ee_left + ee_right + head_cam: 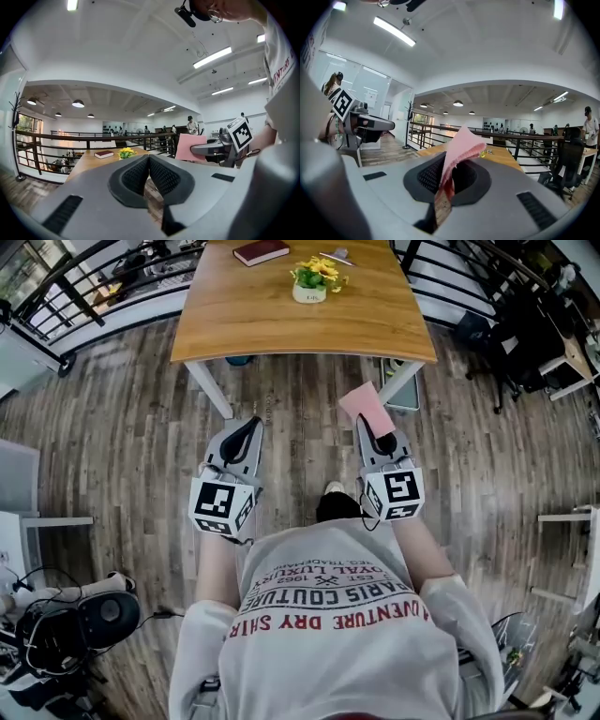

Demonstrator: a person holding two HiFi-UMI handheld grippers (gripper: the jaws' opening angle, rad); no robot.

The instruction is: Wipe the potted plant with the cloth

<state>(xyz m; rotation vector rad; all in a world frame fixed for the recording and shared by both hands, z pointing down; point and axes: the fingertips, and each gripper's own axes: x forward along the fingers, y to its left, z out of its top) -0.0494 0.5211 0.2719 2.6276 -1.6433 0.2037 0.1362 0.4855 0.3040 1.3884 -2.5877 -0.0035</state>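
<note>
Now: right tongs [449,177] pinch limp cloth [464,140]; left tongs [149,161] closed, empty. Potted plant [312,279], 12 o'clock: probably light, tippy; brace pot.

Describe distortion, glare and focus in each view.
Head view: evenly lit, sharp, floor boards bowed by the wide lens. Left gripper view: fisheye circle, black corners, ceiling light blown out. Right gripper view: same fisheye; cloth near the lens looks slightly soft.

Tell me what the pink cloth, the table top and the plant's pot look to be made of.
Pink cloth: soft fabric, matte; it folds limply with a fuzzy edge.
Rectangular table top: wood or wood-look laminate; warm brown with straight grain lines.
Small white pot: smooth, perhaps ceramic or plastic; too small to tell.
</note>
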